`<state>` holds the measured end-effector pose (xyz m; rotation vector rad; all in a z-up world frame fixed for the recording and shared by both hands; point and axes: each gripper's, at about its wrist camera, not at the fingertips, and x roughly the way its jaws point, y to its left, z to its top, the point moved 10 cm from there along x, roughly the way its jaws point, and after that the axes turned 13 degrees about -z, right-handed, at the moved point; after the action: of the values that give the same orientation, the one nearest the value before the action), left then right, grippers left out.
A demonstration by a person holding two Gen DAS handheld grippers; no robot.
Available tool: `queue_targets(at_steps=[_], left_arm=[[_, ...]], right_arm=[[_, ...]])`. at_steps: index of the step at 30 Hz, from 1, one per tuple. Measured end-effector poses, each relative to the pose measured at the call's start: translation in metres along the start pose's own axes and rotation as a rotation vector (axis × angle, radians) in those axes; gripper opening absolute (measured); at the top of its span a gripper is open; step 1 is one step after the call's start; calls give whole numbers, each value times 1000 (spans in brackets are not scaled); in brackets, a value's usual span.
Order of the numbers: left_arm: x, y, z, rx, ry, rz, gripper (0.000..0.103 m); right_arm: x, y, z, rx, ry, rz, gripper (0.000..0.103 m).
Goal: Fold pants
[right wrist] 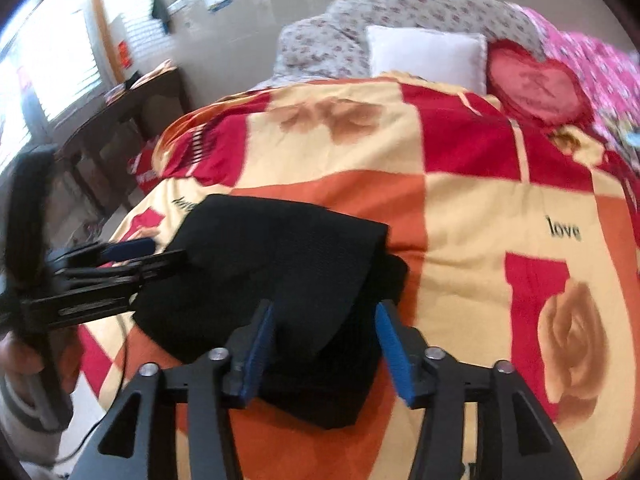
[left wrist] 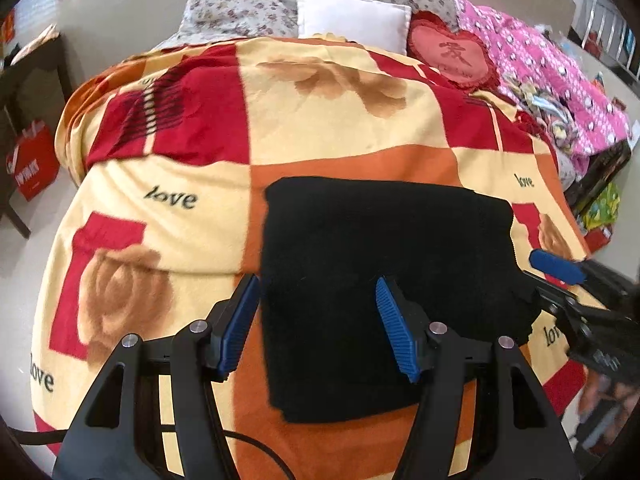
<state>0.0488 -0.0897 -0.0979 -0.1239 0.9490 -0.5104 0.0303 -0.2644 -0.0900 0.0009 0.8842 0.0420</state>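
The black pants (left wrist: 384, 264) lie folded into a thick rectangle on the patterned blanket (left wrist: 168, 184). My left gripper (left wrist: 318, 292) is open, its blue pads straddling the near left part of the bundle. My right gripper (right wrist: 324, 320) is open over the near right end of the pants (right wrist: 272, 276), the top layer rising between its pads. The right gripper also shows in the left wrist view (left wrist: 560, 276) at the bundle's right edge. The left gripper shows in the right wrist view (right wrist: 132, 254) at the bundle's left edge.
The blanket (right wrist: 480, 208) covers a bed. A white pillow (left wrist: 352, 16), a red heart cushion (left wrist: 452, 54) and a pink quilt (left wrist: 560, 80) lie at the far end. A dark table (right wrist: 120, 120) stands left of the bed; a red bag (left wrist: 34, 164) sits on the floor.
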Motion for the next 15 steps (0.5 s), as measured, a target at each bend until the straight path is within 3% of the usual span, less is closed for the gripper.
queue_targets(at_steps=[2, 6, 9, 13, 15], left_arm=[[-3, 9, -2, -45, -5, -33, 61], [3, 17, -8, -128, 12, -125, 61], [12, 17, -9, -147, 24, -157, 69], [19, 14, -8, -148, 31, -187, 73], [25, 13, -10, -155, 40, -198, 83]], right_arm=[[11, -9, -3, 49, 27, 16, 55], [27, -20, -5, 170, 54, 98, 68], [36, -19, -6, 204, 72, 150, 69], [46, -15, -5, 251, 90, 225, 69], [48, -12, -3, 248, 79, 235, 69]])
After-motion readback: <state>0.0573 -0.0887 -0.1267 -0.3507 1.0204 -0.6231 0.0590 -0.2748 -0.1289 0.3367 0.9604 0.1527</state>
